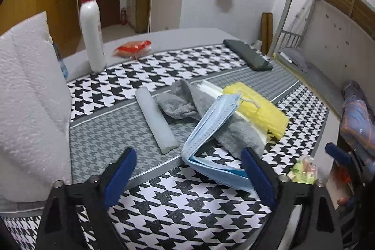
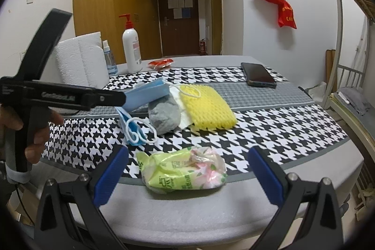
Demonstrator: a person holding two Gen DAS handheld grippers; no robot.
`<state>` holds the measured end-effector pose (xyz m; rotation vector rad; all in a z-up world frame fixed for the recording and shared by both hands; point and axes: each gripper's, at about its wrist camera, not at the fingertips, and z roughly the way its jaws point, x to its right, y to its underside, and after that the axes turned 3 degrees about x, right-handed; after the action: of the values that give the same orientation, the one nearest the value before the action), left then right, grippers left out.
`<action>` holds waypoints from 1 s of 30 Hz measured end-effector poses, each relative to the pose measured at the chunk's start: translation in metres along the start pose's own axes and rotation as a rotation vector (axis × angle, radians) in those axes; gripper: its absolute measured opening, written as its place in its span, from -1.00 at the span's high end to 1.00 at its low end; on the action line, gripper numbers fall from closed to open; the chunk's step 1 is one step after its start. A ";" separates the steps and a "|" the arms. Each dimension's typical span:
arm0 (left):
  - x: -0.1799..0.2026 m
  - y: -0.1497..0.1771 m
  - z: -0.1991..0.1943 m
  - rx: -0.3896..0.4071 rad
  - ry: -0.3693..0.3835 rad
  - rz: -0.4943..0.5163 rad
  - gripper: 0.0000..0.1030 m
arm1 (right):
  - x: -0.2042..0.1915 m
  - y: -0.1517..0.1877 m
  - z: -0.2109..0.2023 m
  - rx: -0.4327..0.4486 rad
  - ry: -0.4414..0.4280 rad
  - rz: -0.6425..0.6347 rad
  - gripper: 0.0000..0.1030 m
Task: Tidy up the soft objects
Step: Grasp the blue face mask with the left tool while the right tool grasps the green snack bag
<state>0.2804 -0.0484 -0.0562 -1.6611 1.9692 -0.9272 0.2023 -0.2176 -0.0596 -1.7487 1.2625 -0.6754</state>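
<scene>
A folded light-blue face mask point(image 1: 211, 132) lies on the houndstooth cloth point(image 1: 187, 207), leaning on a grey fuzzy cloth point(image 1: 178, 104) and a yellow foam net point(image 1: 257, 107). My left gripper point(image 1: 187, 156) hovers open just before the mask, and its right finger overlaps the mask's near corner. A pale grey foam bar point(image 1: 155, 118) lies to the left of the pile. In the right wrist view my right gripper point(image 2: 187, 154) stands open over a green tissue pack point(image 2: 185, 170) near the table's front edge, without touching it. The mask point(image 2: 145, 95), the grey cloth point(image 2: 164, 116) and the net point(image 2: 206, 107) lie beyond.
White foam sheets point(image 1: 30, 97) stand at the left, with a white pump bottle point(image 1: 91, 29) and a red packet point(image 1: 132, 48) behind. A dark phone point(image 1: 248, 57) lies at the back right. A bunk bed frame point(image 1: 293, 4) stands to the right. A hand point(image 2: 35, 130) holds the left tool.
</scene>
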 end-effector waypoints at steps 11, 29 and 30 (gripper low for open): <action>-0.010 0.003 0.010 0.023 0.094 -0.011 0.00 | 0.004 0.002 0.009 -0.042 0.026 0.012 -0.99; -0.004 0.011 0.003 0.055 0.176 0.019 0.67 | -0.019 0.008 0.015 -0.097 0.041 -0.068 -0.99; -0.005 0.011 0.003 0.057 0.181 0.017 0.67 | -0.020 0.009 0.015 -0.101 0.042 -0.072 -0.99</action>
<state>0.2755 -0.0437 -0.0667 -1.5753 2.0483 -1.1515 0.2032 -0.1948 -0.0741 -1.8784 1.2867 -0.7039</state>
